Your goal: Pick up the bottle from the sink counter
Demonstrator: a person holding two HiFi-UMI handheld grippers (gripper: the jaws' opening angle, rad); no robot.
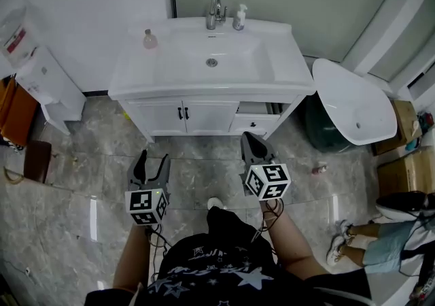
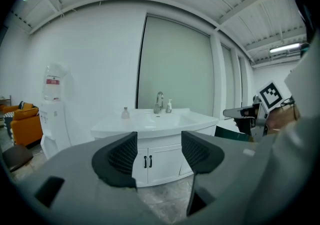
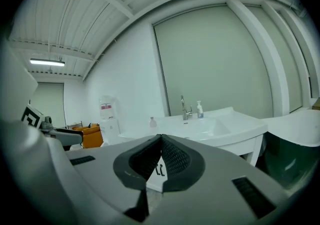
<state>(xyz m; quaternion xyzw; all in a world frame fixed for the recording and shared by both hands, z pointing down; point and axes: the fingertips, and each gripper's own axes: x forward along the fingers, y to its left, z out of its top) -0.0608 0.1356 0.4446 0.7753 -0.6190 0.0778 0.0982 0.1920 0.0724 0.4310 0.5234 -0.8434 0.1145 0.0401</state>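
Pinkish squat clear bottle, pale cap, stands upright on the white sink worktop, left side. Left gripper jaws spread, empty; right gripper jaws pressed together.

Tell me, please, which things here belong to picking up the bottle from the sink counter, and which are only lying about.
For the job: small bottle, probably; sink counter; left claw, open and empty; right claw, shut and empty.
Only lying about: soap pump; tap; water dispenser.
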